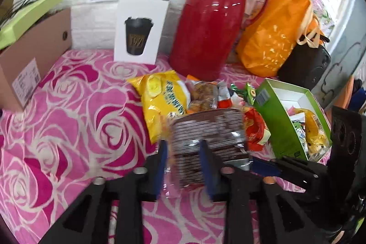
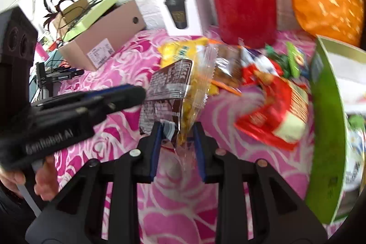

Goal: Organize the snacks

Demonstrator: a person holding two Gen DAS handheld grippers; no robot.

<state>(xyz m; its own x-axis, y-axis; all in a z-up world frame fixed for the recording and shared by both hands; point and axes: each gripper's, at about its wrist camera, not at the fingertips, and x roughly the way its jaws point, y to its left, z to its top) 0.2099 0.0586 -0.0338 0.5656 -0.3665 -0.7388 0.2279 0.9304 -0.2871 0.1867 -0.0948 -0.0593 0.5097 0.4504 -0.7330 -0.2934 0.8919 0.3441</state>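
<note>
A clear snack packet with a brown printed label [image 1: 205, 129] and yellow pieces inside is held above the pink rose cloth [image 1: 75, 120]. My left gripper [image 1: 183, 148] is shut on one end of it, blue pads against both sides. My right gripper [image 2: 177, 132] is shut on the other, crinkled end of the same packet [image 2: 169, 88]. Each gripper shows in the other's view: the right gripper [image 1: 258, 165] at the packet's right, the left gripper [image 2: 137, 93] at its left. An open green box [image 1: 274, 120] with snacks inside stands to the right.
A yellow chips bag [image 1: 160, 102], a red packet [image 2: 274, 116] and several small wrapped snacks lie behind the packet. A red thermos jug [image 1: 210, 22], an orange bag [image 1: 274, 33], a white cup box [image 1: 139, 31] and a cardboard box [image 1: 34, 56] line the back. A hand [image 2: 43, 180] holds the left gripper.
</note>
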